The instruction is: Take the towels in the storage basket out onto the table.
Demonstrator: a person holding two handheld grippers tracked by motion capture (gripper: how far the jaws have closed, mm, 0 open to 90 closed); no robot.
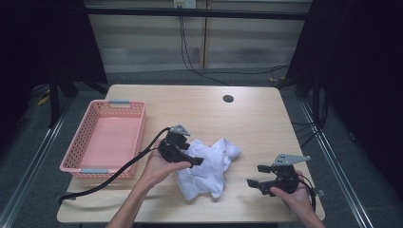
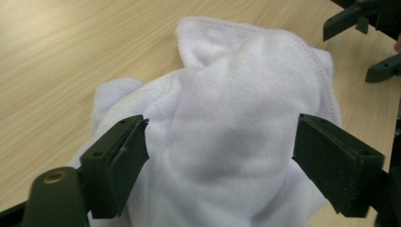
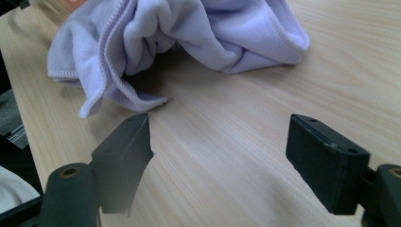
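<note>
A crumpled white towel [image 1: 209,166] lies on the wooden table [image 1: 204,109] near its front middle. My left gripper [image 1: 196,161] hangs open at the towel's left edge, its jaws spread either side of a raised fold of the towel [image 2: 227,137] without closing on it. My right gripper [image 1: 256,175] is open to the right of the towel, a short gap away, low over bare wood. In the right gripper view the towel [image 3: 179,33] lies ahead of the wide-spread jaws, its hemmed edge drooping toward them.
A pink plastic basket [image 1: 107,137] stands at the table's left side with nothing inside. A dark round cable hole [image 1: 228,99] sits at the back of the table. A black cable [image 1: 114,173] trails from the left gripper over the front left edge.
</note>
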